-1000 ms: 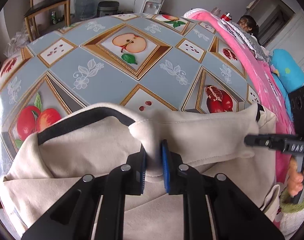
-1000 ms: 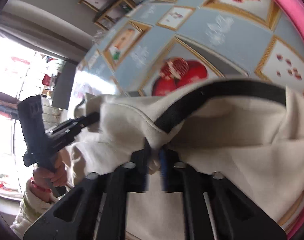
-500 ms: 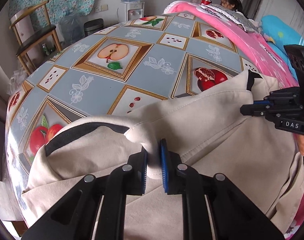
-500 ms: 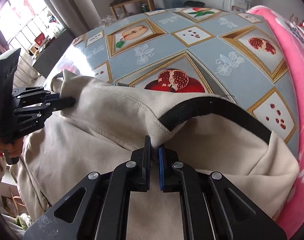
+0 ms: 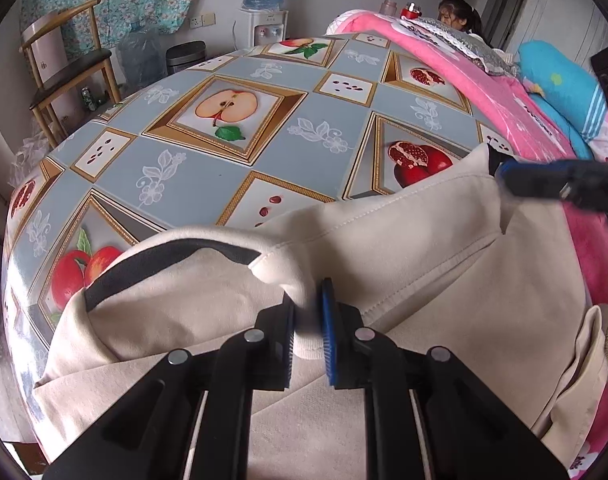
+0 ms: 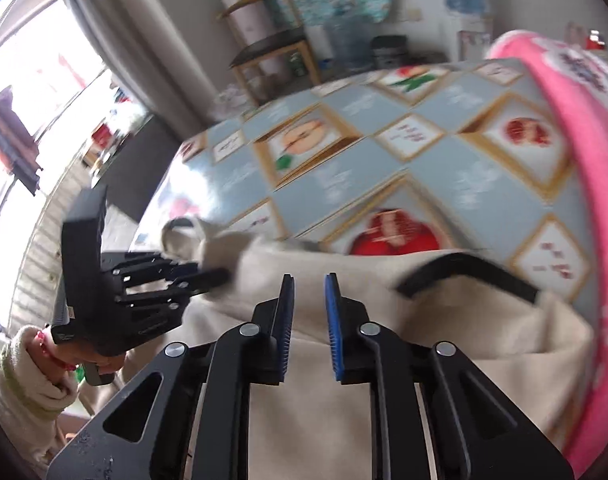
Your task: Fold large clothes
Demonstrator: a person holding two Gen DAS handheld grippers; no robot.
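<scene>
Mid-fold: beige jacket (image 5: 403, 280) spread on fruit-print desk (image 5: 232, 168). Left claw (image 5: 307, 320) clenched on its dark-lined edge; right claw (image 6: 308, 312) just opening, nothing between pads. Next, probably: release left, smooth fold.

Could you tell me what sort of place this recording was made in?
Most likely a lived-in home room: a table under a fruit-print tablecloth, a water dispenser, a wooden chair, and pink bedding beside the table.
</scene>
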